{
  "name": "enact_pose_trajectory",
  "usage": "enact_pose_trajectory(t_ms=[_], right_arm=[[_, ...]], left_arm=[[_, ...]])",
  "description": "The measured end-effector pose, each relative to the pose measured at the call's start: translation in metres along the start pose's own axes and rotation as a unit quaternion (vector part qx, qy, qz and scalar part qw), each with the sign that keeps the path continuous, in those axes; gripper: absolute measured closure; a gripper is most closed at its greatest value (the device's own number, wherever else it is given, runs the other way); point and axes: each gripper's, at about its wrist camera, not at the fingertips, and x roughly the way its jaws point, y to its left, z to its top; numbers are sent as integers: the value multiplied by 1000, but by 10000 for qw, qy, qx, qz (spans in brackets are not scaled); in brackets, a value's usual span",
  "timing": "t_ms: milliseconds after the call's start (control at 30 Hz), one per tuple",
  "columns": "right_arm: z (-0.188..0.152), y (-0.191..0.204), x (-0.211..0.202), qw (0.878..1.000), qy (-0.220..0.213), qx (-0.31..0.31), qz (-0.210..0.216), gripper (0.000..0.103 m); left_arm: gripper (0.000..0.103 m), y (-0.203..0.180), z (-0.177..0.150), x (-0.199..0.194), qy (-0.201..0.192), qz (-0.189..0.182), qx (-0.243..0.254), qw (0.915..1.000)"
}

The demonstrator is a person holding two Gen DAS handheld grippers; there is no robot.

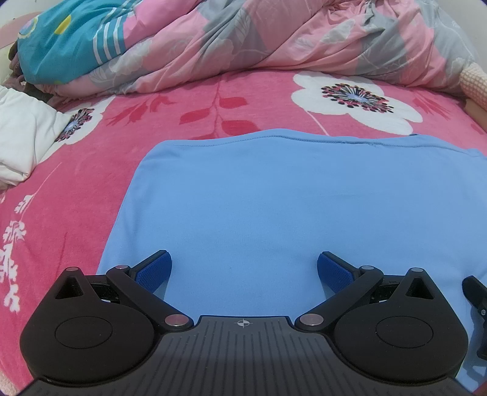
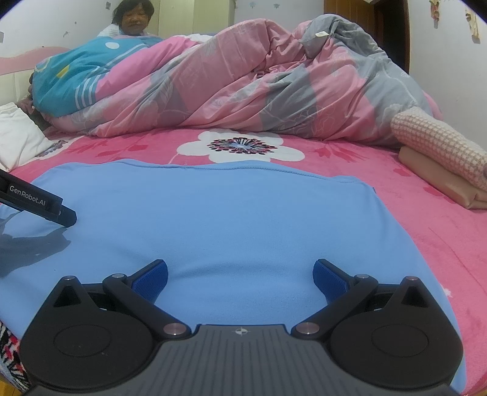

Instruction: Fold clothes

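Note:
A light blue garment [image 1: 274, 198] lies flat on the pink flowered bedspread [image 1: 76, 182], its stitched hem along the far edge. My left gripper [image 1: 244, 268] is open over the garment's near left part, blue pads wide apart, nothing between them. In the right wrist view the same blue garment [image 2: 228, 219] spreads out flat, and my right gripper [image 2: 239, 274] is open above its near edge, holding nothing. The left gripper's black body [image 2: 33, 201] shows at the left edge of that view, casting a shadow on the cloth.
A bunched pink-and-grey quilt [image 2: 258, 85] and a teal blanket [image 2: 70, 79] lie across the far side. White cloth [image 1: 21, 137] sits at the left. A knitted item on folded tan fabric [image 2: 441, 164] lies at the right. A person [image 2: 131, 18] sits behind the bed.

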Motion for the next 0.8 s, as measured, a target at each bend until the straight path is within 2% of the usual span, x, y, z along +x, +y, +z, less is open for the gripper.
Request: enact_pose_trajectory(t_ms=[800], right_arm=[[-6,2,-1,9999,-128,-2,-22,0]], left_arm=[[0,3,2,1,69,-92,-47,9999]])
